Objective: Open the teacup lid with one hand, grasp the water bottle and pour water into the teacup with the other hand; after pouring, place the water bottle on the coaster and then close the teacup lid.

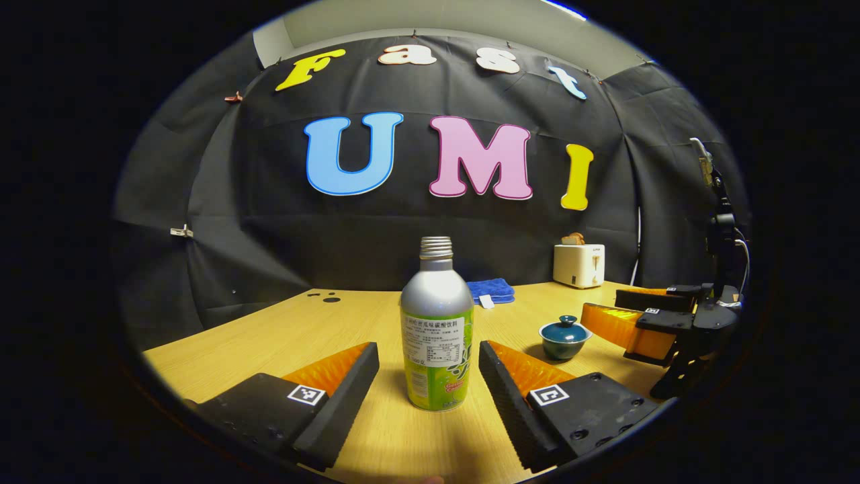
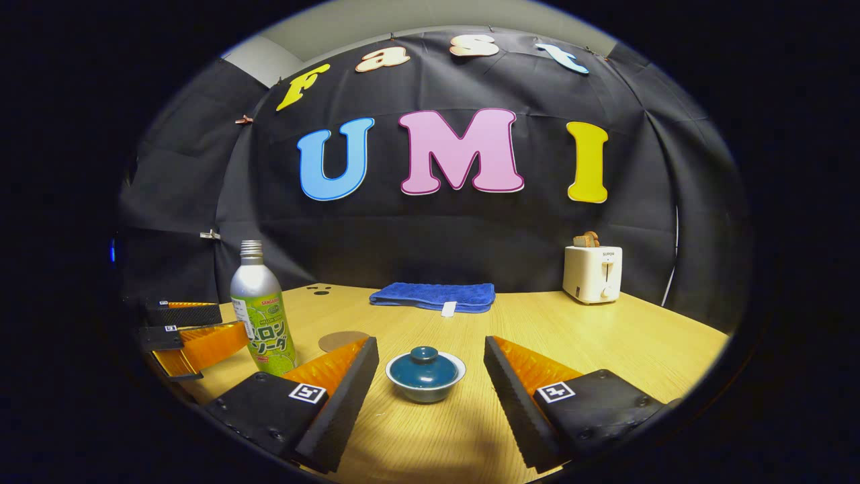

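- Bottle (image 1: pixel 437 329): we see it upright on the wooden table (image 1: pixel 282 336), silver-shouldered, uncapped, with a green label. We leave the label's print unread.
- The left gripper (image 1: pixel 428 366) stands wide open, a finger either side of the bottle, neither one touching it.
- In the right gripper view the right gripper (image 2: pixel 430 363) is spread just as wide around the teacup (image 2: pixel 424 375), clear of it on both sides.
- The teacup's dark teal lid (image 2: pixel 424 366) sits closed on the bowl.
- A round brown coaster (image 2: pixel 341 340) lies flat just beyond the bottle's right side.
- Far back we find a folded blue towel (image 2: pixel 433 296); far right, a white toaster (image 2: pixel 592 272) with bread in its slot and small lettering too fine to make out.
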`<state>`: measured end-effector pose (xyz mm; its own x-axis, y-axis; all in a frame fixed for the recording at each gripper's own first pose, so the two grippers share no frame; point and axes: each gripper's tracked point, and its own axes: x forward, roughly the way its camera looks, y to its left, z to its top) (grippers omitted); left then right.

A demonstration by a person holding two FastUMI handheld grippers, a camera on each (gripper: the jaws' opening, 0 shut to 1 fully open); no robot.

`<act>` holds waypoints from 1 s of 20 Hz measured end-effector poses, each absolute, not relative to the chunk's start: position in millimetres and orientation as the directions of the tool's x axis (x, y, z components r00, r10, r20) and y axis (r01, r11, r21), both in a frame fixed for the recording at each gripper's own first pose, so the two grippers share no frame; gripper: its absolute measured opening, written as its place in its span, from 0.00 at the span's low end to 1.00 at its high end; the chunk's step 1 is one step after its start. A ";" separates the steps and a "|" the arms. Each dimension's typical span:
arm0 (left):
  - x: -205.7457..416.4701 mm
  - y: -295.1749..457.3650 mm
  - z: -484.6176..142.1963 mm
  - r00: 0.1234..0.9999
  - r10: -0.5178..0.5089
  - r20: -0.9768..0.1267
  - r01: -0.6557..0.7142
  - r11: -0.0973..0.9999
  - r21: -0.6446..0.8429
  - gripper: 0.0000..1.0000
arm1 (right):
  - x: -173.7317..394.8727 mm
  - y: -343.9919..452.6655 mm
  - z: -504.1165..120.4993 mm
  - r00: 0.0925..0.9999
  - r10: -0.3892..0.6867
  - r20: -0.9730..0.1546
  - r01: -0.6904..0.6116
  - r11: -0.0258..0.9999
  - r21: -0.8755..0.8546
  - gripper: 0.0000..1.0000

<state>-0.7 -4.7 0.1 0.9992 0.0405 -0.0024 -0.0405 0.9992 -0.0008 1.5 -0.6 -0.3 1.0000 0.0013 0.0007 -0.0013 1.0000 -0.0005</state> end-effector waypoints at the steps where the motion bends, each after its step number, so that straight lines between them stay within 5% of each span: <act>1: -1.2 -4.0 -1.2 0.999 0.049 -0.003 -0.049 0.999 -0.001 0.95 | 0.2 -0.1 -0.6 1.000 0.001 0.000 -0.001 1.000 0.000 0.98; 14: 1.3 -4.5 -0.6 0.999 0.050 -0.001 -0.050 0.999 -0.001 0.95 | 1.8 -1.5 -2.1 1.000 -0.008 -0.006 0.008 1.000 -0.001 0.98; 20: 2.7 -3.6 -0.5 1.000 0.027 0.000 -0.027 1.000 -0.001 0.95 | 23.9 -2.1 -19.5 0.993 0.010 -0.119 -0.020 0.996 -0.083 0.91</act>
<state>2.7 -3.6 -0.5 0.9996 0.0270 0.0000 -0.0270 0.9996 -0.0012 23.9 -2.1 -19.5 0.9928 0.0105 -0.1189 -0.0204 0.9964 -0.0825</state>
